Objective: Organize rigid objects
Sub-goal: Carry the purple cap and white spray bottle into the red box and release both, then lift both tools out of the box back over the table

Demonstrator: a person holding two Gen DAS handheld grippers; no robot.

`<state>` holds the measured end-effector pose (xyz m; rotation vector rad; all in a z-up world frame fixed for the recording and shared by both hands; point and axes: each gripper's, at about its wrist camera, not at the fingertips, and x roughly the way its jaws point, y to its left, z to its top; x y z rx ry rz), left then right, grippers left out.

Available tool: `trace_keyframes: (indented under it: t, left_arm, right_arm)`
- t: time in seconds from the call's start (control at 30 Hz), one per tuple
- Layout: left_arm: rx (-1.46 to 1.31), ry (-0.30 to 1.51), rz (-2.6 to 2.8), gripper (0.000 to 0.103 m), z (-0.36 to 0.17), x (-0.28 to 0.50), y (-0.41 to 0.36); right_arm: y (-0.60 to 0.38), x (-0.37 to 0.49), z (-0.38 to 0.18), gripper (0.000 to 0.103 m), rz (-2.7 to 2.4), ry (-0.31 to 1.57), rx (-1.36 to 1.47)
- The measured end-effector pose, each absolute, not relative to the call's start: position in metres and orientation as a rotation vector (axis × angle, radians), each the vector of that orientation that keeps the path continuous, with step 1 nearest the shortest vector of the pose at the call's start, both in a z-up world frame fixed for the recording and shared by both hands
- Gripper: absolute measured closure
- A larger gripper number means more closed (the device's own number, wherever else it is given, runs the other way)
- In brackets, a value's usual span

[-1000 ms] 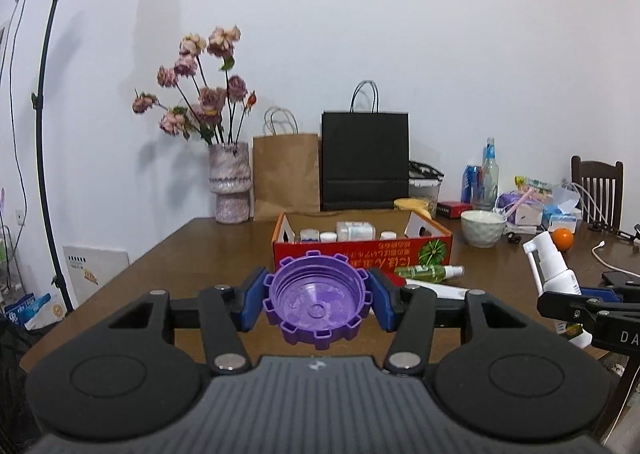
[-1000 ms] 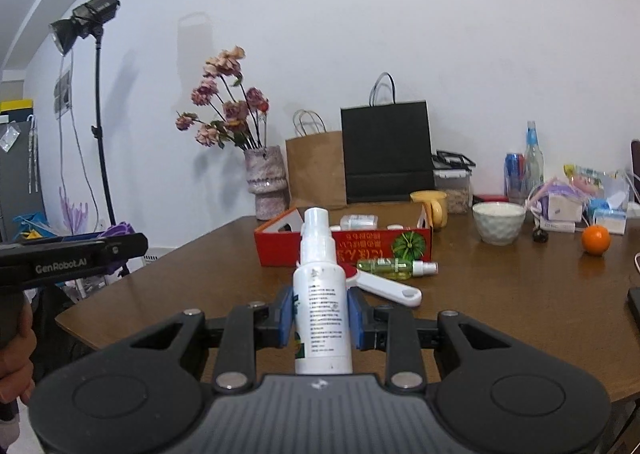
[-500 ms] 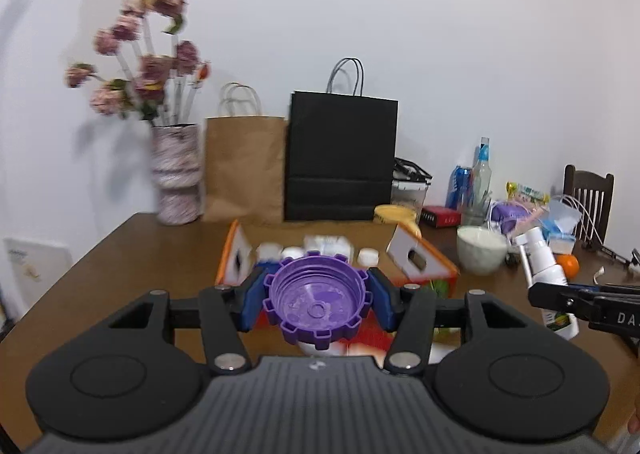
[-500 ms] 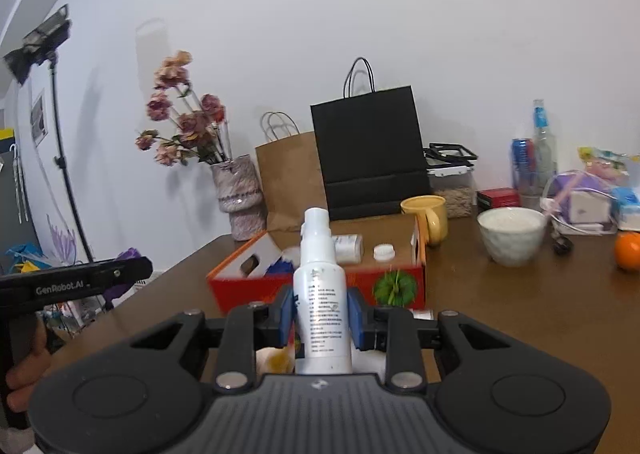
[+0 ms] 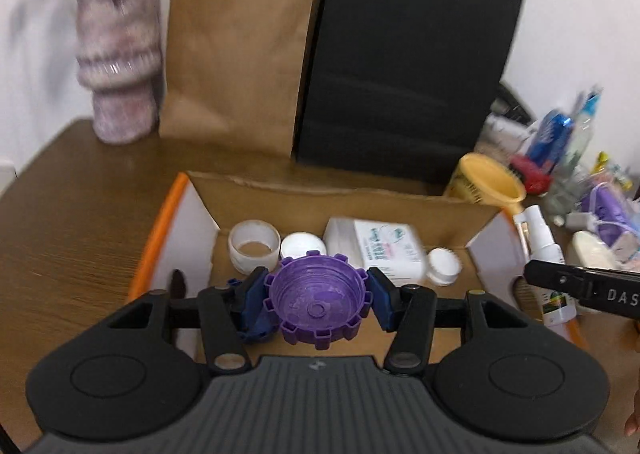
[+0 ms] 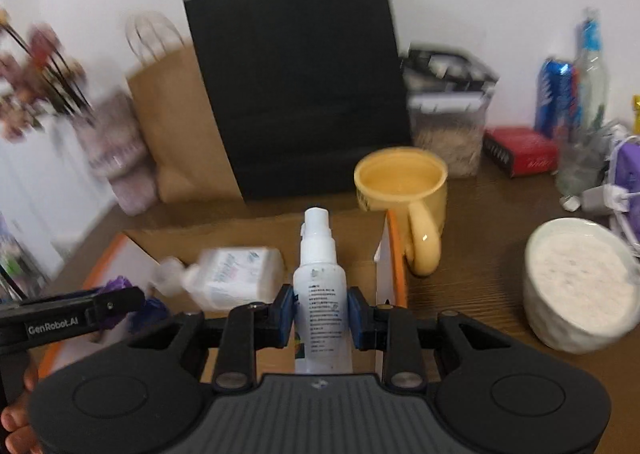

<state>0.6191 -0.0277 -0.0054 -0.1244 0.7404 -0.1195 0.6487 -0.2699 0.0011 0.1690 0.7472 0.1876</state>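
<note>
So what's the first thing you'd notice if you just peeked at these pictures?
Probably the purple cap with bumpy edges, pinched in the left gripper right over the open cardboard box. Next, the white spray bottle standing upright in the right gripper, near the box's right end. Behind the box, a big black paper bag leans against the wall, with a yellow mug beside it.

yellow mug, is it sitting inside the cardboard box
No, the yellow mug stands on the table just outside the cardboard box.
</note>
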Motion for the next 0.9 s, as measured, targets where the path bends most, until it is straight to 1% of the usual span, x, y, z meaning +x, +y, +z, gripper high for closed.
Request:
trace_keyframes:
  t: [0.1, 0.23, 0.27, 0.3, 0.33, 0.4, 0.43, 0.47, 0.63, 0.7, 0.8, 0.83, 0.9]
  left_arm:
    - [-0.089, 0.794, -0.117, 0.048, -0.021, 0.641, -0.034]
    - [-0.107, 0.834, -0.076, 0.048, -0.033, 0.659, -0.032]
    - [-0.121, 0.844, -0.082, 0.045, -0.034, 0.661, -0.031]
    - [-0.132, 0.847, -0.093, 0.038, -0.034, 0.662, -0.029]
    - [-0.139, 0.841, -0.1, 0.036, -0.033, 0.66, -0.028]
    - [-0.139, 0.829, -0.108, 0.03, -0.029, 0.656, -0.026]
    - [-0.134, 0.826, -0.108, 0.03, -0.026, 0.653, -0.025]
    - [-0.135, 0.821, -0.107, 0.03, -0.022, 0.649, -0.023]
    - [-0.128, 0.774, -0.129, 0.029, 0.013, 0.618, -0.011]
    - [-0.109, 0.741, -0.128, 0.025, 0.03, 0.601, -0.008]
    - [-0.084, 0.699, -0.14, 0.021, 0.057, 0.571, -0.002]
    - [-0.072, 0.686, -0.151, 0.021, 0.066, 0.559, -0.001]
    - [-0.036, 0.647, -0.164, 0.02, 0.083, 0.533, -0.001]
  right_arm:
    - [-0.259, 0.674, -0.01, 0.075, 0.132, 0.795, 0.109]
    - [-0.249, 0.689, -0.024, 0.076, 0.091, 0.817, 0.019]
    - [-0.247, 0.69, -0.026, 0.075, 0.089, 0.818, 0.002]
    - [-0.245, 0.692, -0.026, 0.073, 0.082, 0.813, -0.017]
    - [-0.244, 0.692, -0.025, 0.072, 0.075, 0.808, -0.021]
    - [-0.245, 0.691, -0.023, 0.064, 0.081, 0.802, -0.002]
    - [-0.247, 0.688, -0.021, 0.062, 0.084, 0.794, 0.014]
    - [-0.25, 0.684, -0.017, 0.059, 0.088, 0.79, 0.026]
    - [-0.263, 0.653, 0.012, 0.057, 0.107, 0.747, 0.048]
    - [-0.267, 0.634, 0.029, 0.052, 0.116, 0.723, 0.057]
    - [-0.273, 0.602, 0.054, 0.05, 0.138, 0.693, 0.058]
    - [-0.273, 0.588, 0.062, 0.049, 0.145, 0.68, 0.05]
    - [-0.274, 0.562, 0.075, 0.046, 0.157, 0.655, 0.032]
